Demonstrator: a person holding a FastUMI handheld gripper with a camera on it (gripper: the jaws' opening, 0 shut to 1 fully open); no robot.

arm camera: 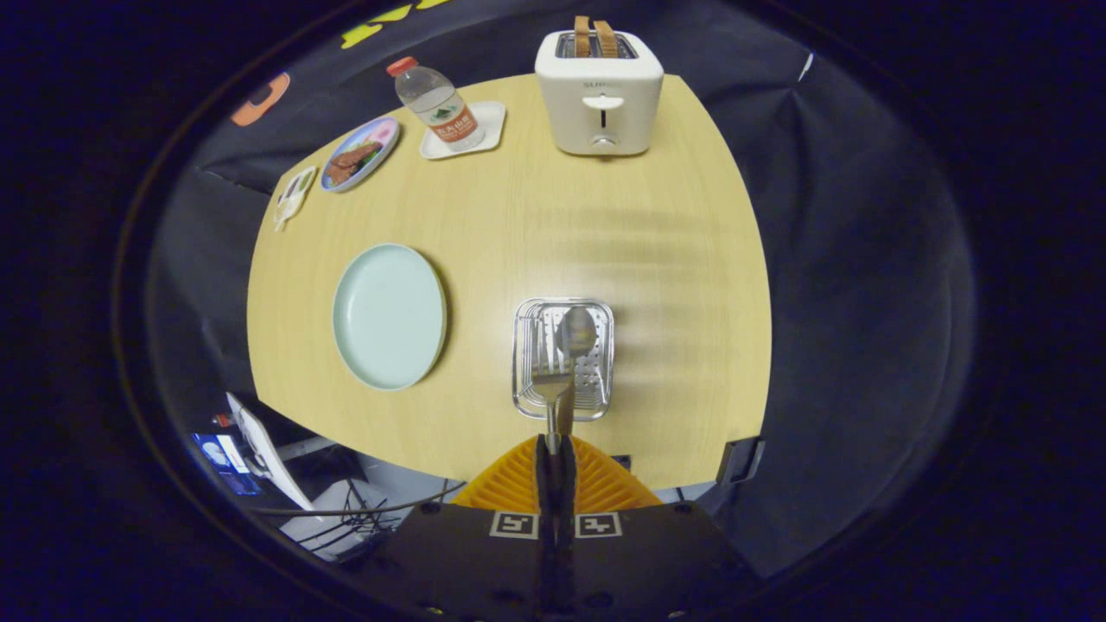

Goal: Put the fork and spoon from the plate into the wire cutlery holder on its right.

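Gripper (555, 445) jaws are pinched tight on the fork (550, 380) and spoon (576, 337) handles, both hanging right over the wire cutlery holder (527, 345). Left of the holder, the pale green plate (389, 315) sits bare on the tabletop (536, 216). Looks like drop-off time: lower them in, then let go.

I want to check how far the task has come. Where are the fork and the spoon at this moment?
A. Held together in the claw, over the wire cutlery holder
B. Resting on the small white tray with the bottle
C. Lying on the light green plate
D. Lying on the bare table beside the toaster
A: the claw is closed on the handles of the fork and spoon, which hang over the wire cutlery holder; the plate holds nothing.
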